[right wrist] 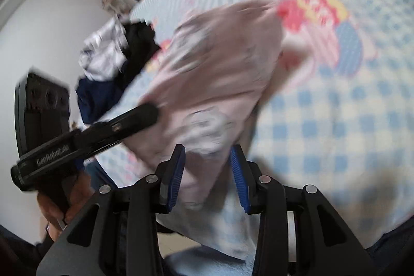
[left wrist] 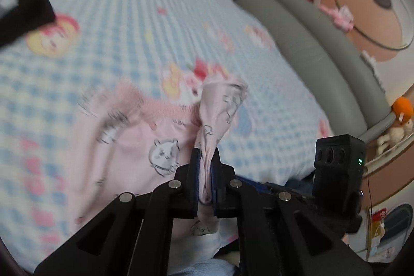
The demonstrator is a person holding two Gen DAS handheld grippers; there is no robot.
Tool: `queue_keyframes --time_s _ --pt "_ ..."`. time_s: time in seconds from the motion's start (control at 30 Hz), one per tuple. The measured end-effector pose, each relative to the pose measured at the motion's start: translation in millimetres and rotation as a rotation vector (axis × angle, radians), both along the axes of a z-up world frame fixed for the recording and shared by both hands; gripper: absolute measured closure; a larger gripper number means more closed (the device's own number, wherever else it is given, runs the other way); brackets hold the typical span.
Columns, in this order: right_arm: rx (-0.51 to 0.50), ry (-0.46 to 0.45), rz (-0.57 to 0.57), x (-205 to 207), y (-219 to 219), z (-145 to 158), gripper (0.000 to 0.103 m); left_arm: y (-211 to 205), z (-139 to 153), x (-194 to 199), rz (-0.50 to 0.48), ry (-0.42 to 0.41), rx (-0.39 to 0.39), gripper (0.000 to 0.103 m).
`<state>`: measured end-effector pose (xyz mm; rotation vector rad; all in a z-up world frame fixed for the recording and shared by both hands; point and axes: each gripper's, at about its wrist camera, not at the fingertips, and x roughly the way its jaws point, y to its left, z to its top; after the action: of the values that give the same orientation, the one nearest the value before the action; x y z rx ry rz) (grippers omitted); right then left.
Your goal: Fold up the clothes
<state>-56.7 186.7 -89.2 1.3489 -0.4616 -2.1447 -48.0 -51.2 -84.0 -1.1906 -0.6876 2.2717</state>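
A pink shirt is pinched by the left gripper; the right gripper is held wide, cloth at 12 o'clock.

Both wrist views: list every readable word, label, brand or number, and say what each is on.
"GenRobot.AI", slightly blurred, on the side of the left gripper as seen in the right wrist view.
Red and white packaging at the lower right of the left wrist view: print too small to read.
Pink garment and checked bedsheet: cartoon pictures only, no legible text.
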Motion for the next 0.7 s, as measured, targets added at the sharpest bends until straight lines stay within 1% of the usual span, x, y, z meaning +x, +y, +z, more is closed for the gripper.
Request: queue_keyframes --time_s 0.07,0.1,0.2,0.27,0.3,0.33,0.4,0.43,0.47,0.53,0.57,0.6,0.63,0.67,0.7 --pt "0.006 0.019 0.029 -2.6 -9.9 7.7 0.058 -22.1 1.1 13.8 0.056 0.003 0.017 0.096" --pt "0.016 0.024 0.053 -3.5 -17.3 8.7 0.058 -32.8 -3.0 20.3 0.081 -0.006 0.017 0.096" --pt "0.075 0.018 0.131 -2.4 -42.0 -0.4 0.058 -55.4 -35.1 26.6 0.128 -0.102 -0.002 0.096" --pt "0.097 -0.003 0.140 -1.7 -42.8 -8.2 0.057 -64.0 -58.5 25.4 0.146 -0.185 -0.023 0.096" --pt "0.104 -0.007 0.136 -2.5 -43.1 -9.8 0.057 -67.8 -64.4 26.6 0.151 -0.206 -0.023 0.096" --pt "0.112 -0.011 0.132 -3.3 -43.5 -11.3 0.057 -71.1 -64.6 29.6 0.153 -0.208 -0.012 0.096" --pt "0.127 -0.018 0.124 -4.9 -44.3 -14.5 0.057 -74.5 -55.3 36.1 0.141 -0.173 0.005 0.096" --pt "0.134 -0.022 0.120 -5.8 -44.7 -16.0 0.057 -74.3 -50.4 37.0 0.127 -0.157 -0.002 0.095" --pt "0.142 -0.026 0.116 -6.6 -45.0 -17.6 0.056 -72.7 -46.8 35.4 0.107 -0.151 -0.024 0.092" --pt "0.156 -0.034 0.107 -8.2 -45.8 -20.7 0.054 -71.5 -41.0 30.9 0.102 -0.140 -0.080 0.091" --pt "0.164 -0.037 0.103 -9.0 -46.2 -22.3 0.053 -72.6 -39.6 29.4 0.108 -0.138 -0.090 0.091" --pt "0.171 -0.041 0.099 -9.9 -46.5 -23.8 0.052 -75.1 -39.4 28.9 0.116 -0.139 -0.080 0.091" --pt "0.179 -0.045 0.095 -10.7 -46.9 -25.4 0.052 -77.6 -39.3 28.4 0.124 -0.140 -0.070 0.086" --pt "0.186 -0.049 0.091 -11.5 -47.3 -27.0 0.052 -79.1 -41.1 27.6 0.133 -0.149 -0.069 0.075" --pt "0.185 -0.053 0.087 -11.5 -46.8 -28.2 0.052 -82.0 -46.2 28.8 0.141 -0.167 -0.074 0.071"
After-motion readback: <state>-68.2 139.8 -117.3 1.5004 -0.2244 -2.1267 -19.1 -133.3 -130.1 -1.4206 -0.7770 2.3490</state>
